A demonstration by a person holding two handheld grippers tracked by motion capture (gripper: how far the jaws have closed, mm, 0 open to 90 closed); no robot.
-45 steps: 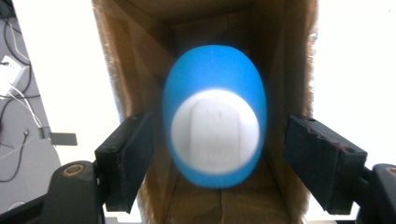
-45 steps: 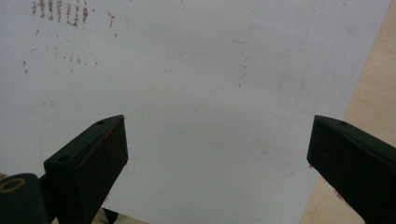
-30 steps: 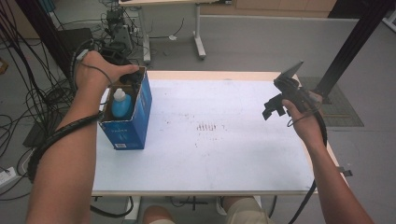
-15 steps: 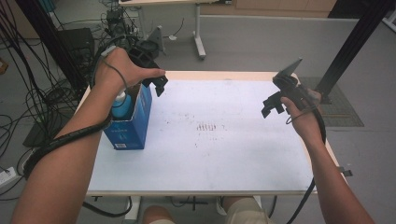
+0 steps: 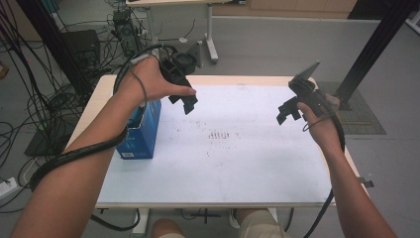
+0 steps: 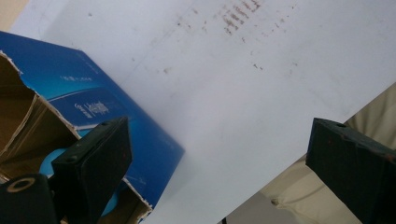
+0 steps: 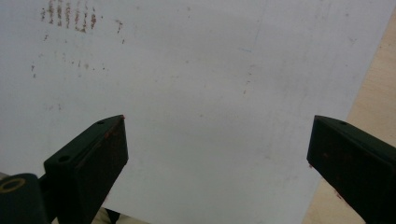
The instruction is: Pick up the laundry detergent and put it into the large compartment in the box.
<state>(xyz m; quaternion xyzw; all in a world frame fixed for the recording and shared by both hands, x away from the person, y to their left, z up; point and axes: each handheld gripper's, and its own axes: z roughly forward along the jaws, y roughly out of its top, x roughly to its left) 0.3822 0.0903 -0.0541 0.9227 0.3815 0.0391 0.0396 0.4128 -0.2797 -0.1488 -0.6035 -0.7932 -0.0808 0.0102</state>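
A blue cardboard box (image 5: 141,133) with a torn open top stands at the left side of the white mat (image 5: 237,163). In the left gripper view the box (image 6: 93,107) lies at the left, with a light-blue object (image 6: 45,162) inside it behind my left jaw. My left gripper (image 5: 182,101) hangs above the mat just right of the box, open (image 6: 217,140), nothing between its jaws. My right gripper (image 5: 286,113) is held over the mat's right side, open (image 7: 217,135) and holding nothing.
Brown smudges (image 5: 220,135) mark the middle of the mat. The tan table edge (image 7: 373,93) runs along the mat's right side. Cables and equipment (image 5: 74,54) crowd the floor beyond the left of the table. A black post (image 5: 371,49) rises at the back right.
My left hand has lifted its gripper off the top of the box and swung it right, out over the mat. The right gripper has stayed put.
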